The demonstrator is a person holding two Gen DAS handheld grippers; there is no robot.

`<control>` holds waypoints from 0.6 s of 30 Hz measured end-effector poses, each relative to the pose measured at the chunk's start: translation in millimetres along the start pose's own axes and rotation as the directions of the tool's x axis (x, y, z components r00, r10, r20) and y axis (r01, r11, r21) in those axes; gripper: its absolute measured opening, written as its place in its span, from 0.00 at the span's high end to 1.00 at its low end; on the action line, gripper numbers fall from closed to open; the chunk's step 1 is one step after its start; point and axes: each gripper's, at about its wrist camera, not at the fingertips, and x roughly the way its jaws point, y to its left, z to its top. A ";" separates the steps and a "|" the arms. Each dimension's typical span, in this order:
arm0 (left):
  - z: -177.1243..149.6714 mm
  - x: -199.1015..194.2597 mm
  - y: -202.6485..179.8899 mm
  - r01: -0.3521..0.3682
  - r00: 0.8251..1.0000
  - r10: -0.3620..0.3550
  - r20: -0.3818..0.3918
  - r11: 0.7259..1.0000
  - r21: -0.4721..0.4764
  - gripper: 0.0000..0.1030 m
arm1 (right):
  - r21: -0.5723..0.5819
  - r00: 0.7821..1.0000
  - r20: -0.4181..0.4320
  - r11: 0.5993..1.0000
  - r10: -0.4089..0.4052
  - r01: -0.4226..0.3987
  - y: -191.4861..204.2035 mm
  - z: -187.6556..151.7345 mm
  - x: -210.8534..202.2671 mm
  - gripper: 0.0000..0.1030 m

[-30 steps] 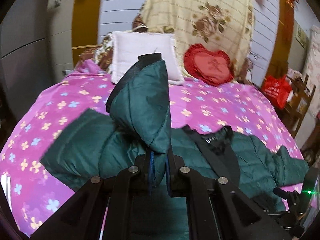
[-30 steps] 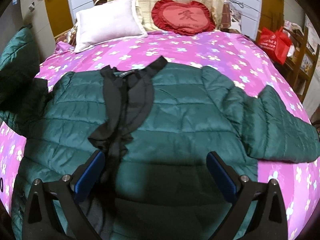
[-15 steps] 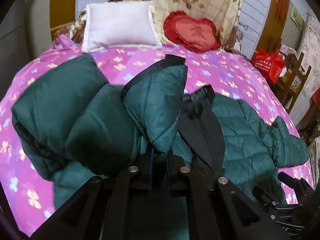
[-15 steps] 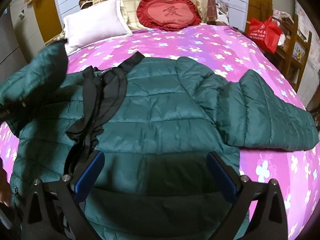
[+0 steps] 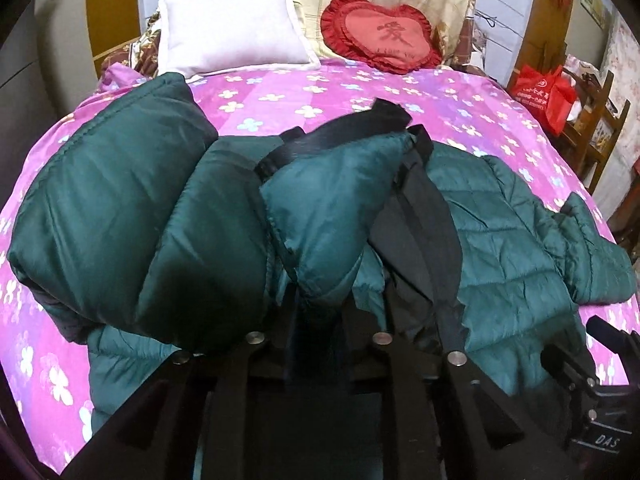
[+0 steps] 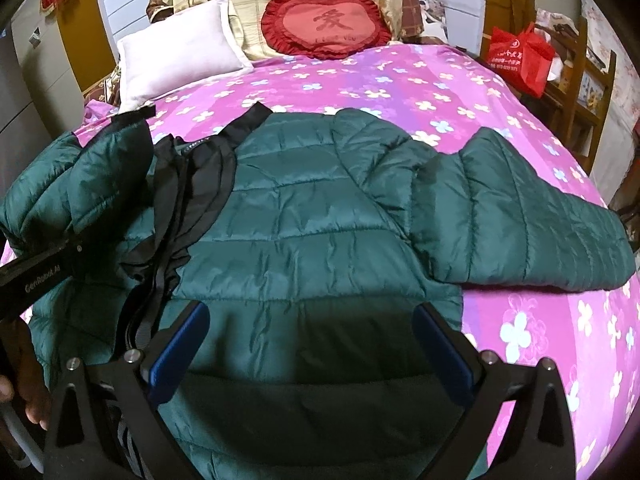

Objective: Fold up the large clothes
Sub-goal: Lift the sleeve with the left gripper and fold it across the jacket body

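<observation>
A dark green quilted jacket (image 5: 500,248) (image 6: 304,208) with a black collar lies front up on the purple flowered bed (image 5: 440,100). My left gripper (image 5: 318,308) has the cuff end of the jacket's left sleeve (image 5: 332,208) between its fingers, low over the jacket's chest. Its jaws are opening, and the cloth still looks pinched. That sleeve (image 6: 108,160) is folded across toward the collar. My right gripper (image 6: 308,344) hangs wide open over the jacket's lower hem with nothing between its blue pads (image 6: 180,344). The other sleeve (image 6: 520,216) lies spread out to the right.
A white pillow (image 5: 228,36) and a red heart cushion (image 5: 384,36) lie at the head of the bed. A red bag (image 6: 520,56) and wooden furniture (image 6: 580,92) stand beyond the bed's right edge. A person's hand (image 6: 24,396) shows at the lower left.
My left gripper carried the sleeve rightward and down, from standing upright to lying across the jacket's chest. Its fingers now stand a little wider. The right gripper shifted slightly and stays open.
</observation>
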 end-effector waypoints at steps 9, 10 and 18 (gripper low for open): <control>-14.2 -39.1 -4.2 0.034 0.999 -0.036 0.029 0.998 0.050 0.80 | 0.018 1.000 -0.009 1.000 0.005 -0.005 -1.5 -3.9 -6.9 0.00; -15.6 -46.2 -1.4 0.046 0.998 -0.048 0.031 0.998 0.042 0.80 | 0.024 1.000 -0.009 1.000 0.009 -0.009 -1.8 -4.5 -8.5 0.00; -18.1 -90.7 44.7 0.052 0.996 -0.049 0.072 0.998 -0.041 0.79 | 0.007 0.998 -0.023 0.999 0.053 -0.053 15.7 -6.4 -15.9 0.00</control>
